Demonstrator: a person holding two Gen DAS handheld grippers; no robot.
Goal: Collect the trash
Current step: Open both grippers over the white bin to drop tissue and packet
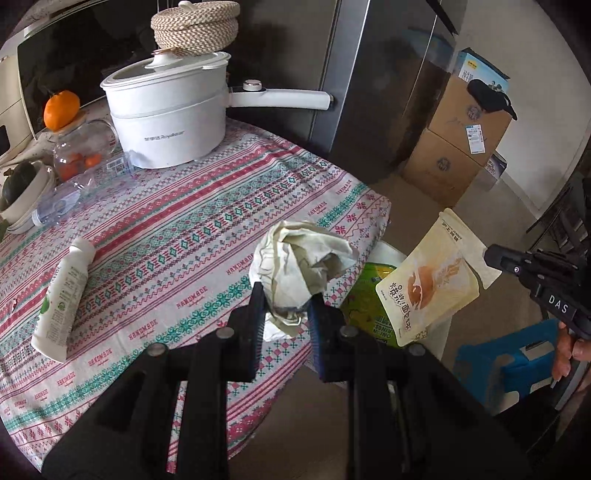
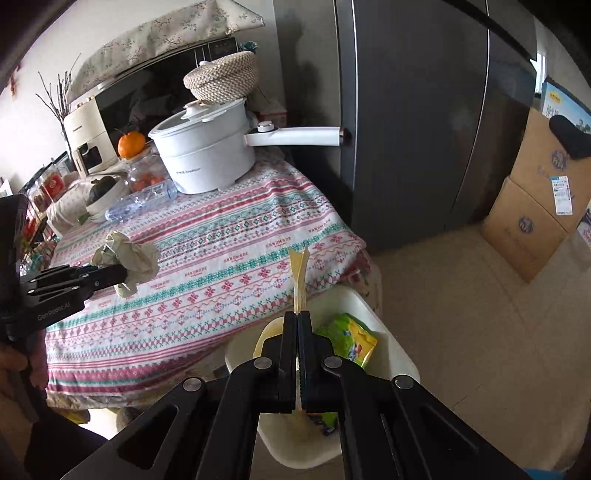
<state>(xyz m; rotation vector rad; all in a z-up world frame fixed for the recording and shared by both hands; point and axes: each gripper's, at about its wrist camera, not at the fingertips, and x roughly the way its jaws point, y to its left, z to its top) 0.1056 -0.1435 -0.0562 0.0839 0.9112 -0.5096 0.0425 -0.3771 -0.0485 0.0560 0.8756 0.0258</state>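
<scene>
- The left gripper [image 1: 286, 301] has its jaws narrowed onto a crumpled wad of paper [image 1: 301, 266] and holds it above the near edge of the table [image 1: 192, 229].
- From the right wrist view the same wad [image 2: 127, 260] hangs off the fingertips at the left, over the patterned cloth [image 2: 229, 236].
- The right gripper [image 2: 297, 317] is clamped tight on a pale yellow pouch [image 2: 298, 273], seen edge-on between its pads.
- In the left wrist view that pouch [image 1: 434, 284] faces the camera, gripped at its upper right corner and tilted, over the white bin [image 1: 384, 254].
- The bin [image 2: 391, 343] stands on the floor against the table's edge; a green snack bag [image 2: 349, 341] lies inside it.
- A white bottle [image 1: 62, 302] lies on its side on the cloth, well left of the wad.
- A clear plastic bottle [image 2: 142, 203] lies near the far left corner, beside a bowl [image 2: 105, 194].
- A white pot [image 1: 166, 110] with a long handle stands at the back, a woven basket [image 1: 195, 26] on its lid.
- A jar [image 1: 77, 151] with an orange [image 1: 61, 109] on top sits left of the pot.
- Cardboard boxes [image 1: 454, 147] are stacked on the floor beyond the dark fridge [image 2: 424, 122].
</scene>
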